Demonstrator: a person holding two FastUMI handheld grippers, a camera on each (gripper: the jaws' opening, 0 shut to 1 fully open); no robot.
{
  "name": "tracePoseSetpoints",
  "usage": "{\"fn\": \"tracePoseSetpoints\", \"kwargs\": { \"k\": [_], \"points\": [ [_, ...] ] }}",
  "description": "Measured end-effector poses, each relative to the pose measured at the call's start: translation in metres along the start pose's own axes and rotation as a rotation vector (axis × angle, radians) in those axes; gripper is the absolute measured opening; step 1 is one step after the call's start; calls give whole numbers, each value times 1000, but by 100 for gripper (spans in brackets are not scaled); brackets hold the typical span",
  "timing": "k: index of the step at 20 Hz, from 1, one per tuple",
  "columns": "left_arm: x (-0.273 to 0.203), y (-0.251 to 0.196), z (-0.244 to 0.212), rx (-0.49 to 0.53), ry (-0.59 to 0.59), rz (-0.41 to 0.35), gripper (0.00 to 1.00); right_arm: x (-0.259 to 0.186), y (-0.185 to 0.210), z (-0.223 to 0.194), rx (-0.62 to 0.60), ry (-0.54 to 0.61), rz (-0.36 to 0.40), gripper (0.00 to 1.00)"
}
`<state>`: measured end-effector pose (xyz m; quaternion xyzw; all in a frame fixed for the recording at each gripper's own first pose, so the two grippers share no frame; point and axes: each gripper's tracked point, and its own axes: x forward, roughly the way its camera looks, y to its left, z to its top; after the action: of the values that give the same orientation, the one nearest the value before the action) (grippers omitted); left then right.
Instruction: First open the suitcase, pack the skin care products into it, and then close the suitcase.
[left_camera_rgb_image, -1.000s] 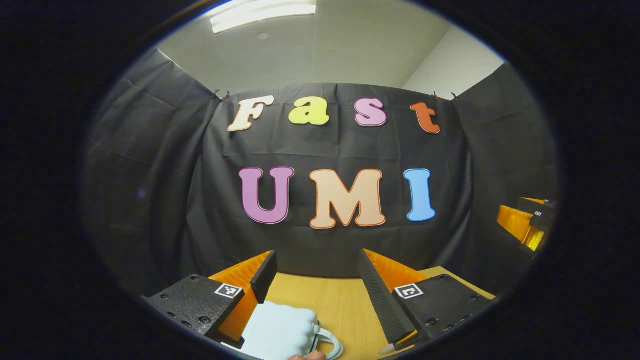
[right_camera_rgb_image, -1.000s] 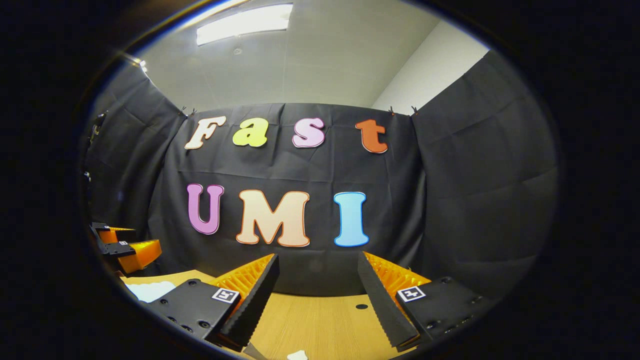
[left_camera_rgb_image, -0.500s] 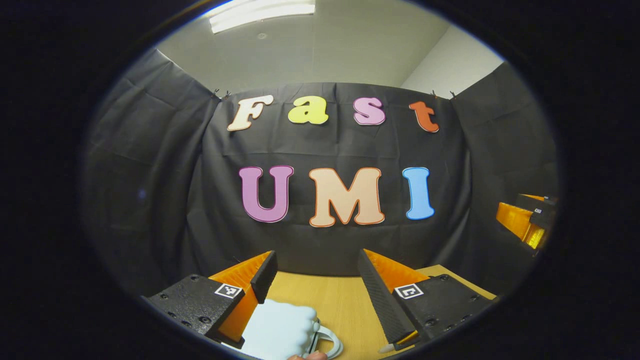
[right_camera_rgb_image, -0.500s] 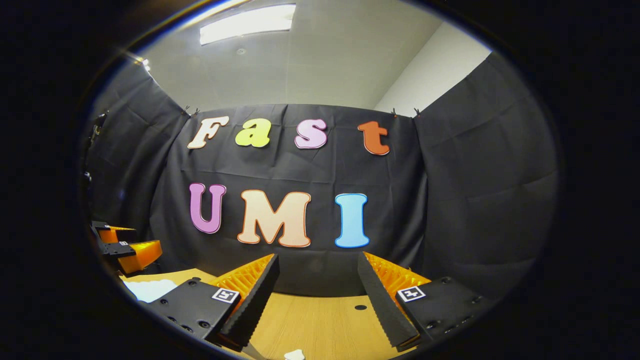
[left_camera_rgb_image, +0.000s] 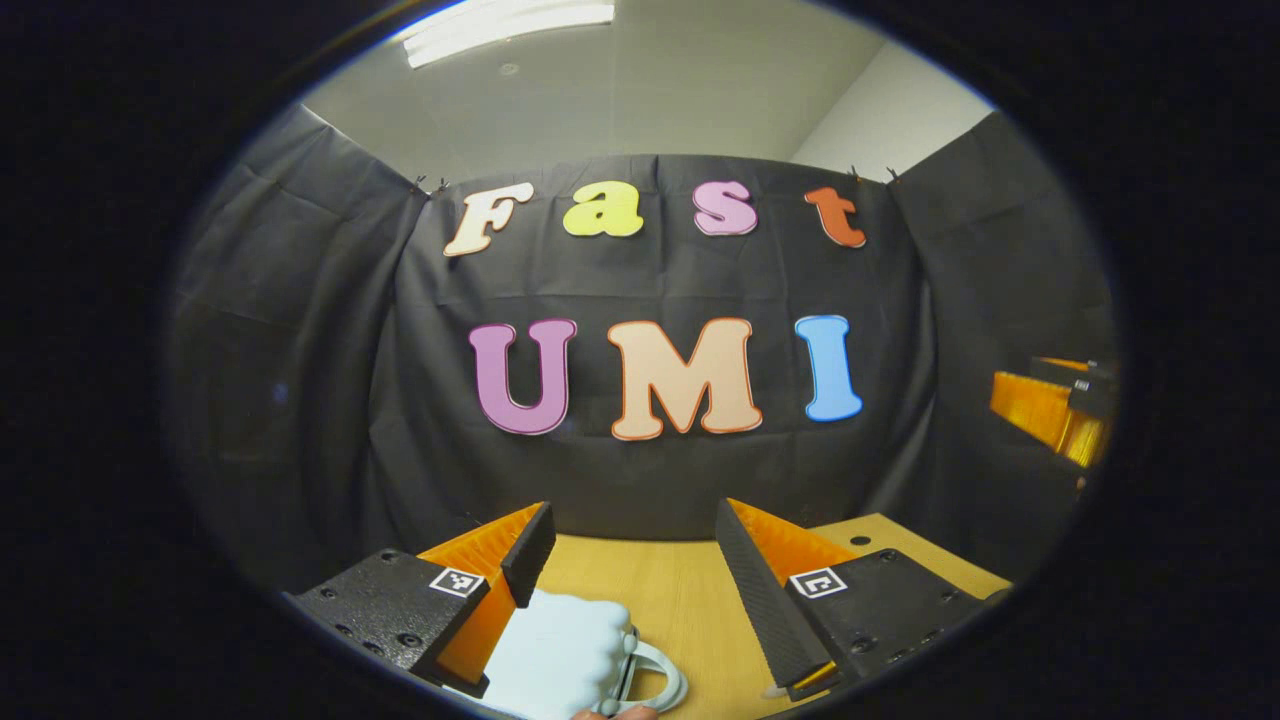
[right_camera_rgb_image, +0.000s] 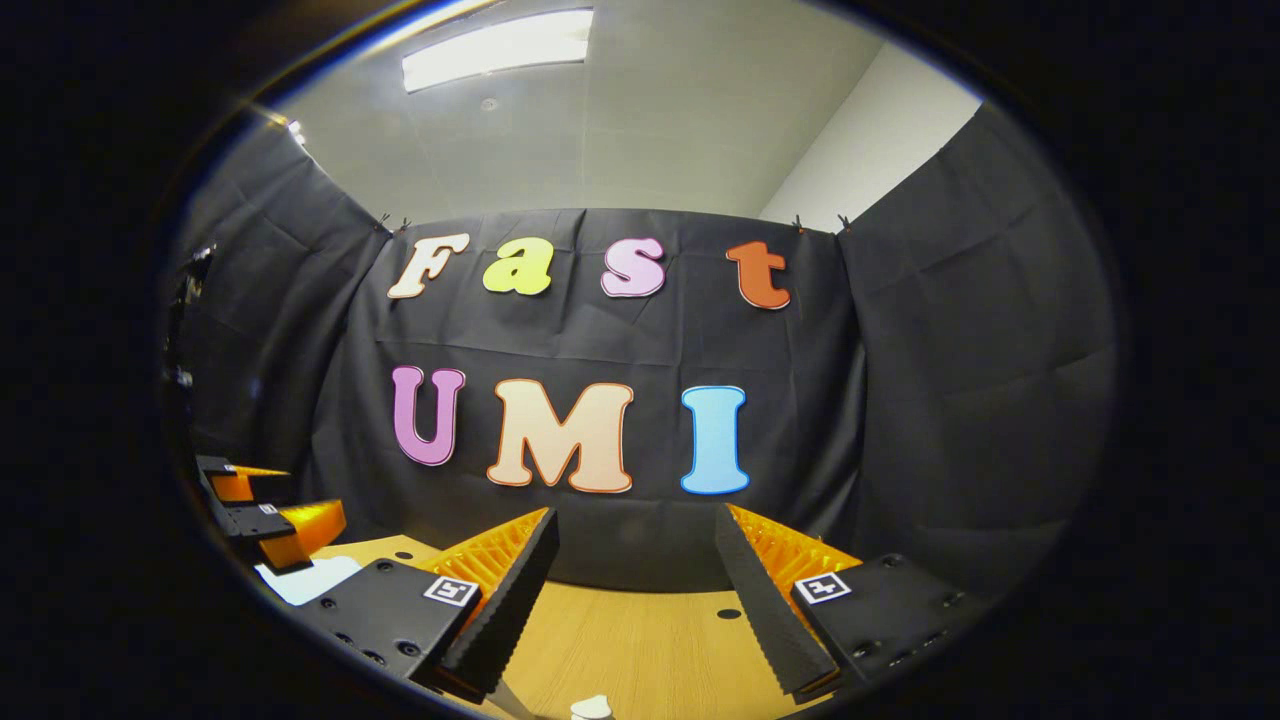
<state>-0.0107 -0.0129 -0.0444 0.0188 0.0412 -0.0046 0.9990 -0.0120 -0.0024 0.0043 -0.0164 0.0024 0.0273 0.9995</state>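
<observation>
Pale-blue suitcase (left_camera_rgb_image: 555, 655) under left tool (left_camera_rgb_image: 630, 545); wooden table (right_camera_rgb_image: 640, 640) beyond.

Left gripper (left_camera_rgb_image: 632, 560): two black wedge-shaped fingers with ribbed inner faces, backed by orange ribbed plastic. Each sits on a black textured block with small screws and a square black-and-white marker. Right gripper (right_camera_rgb_image: 634, 565): the same build, its black finger edges saw-toothed, orange backing grid-patterned.
</observation>
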Motion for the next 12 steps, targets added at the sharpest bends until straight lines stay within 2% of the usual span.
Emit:
{"fn": "tracePoseSetpoints", "kwargs": {
  "k": [3,12],
  "points": [
    [8,-4,-33,7,74,-11,95,-4,-9,-3,-12,13,-21,98],
    [13,-24,-114,25,257,-65,95,-16,-18,-17,-46,62,-56,98]
  ]
}}
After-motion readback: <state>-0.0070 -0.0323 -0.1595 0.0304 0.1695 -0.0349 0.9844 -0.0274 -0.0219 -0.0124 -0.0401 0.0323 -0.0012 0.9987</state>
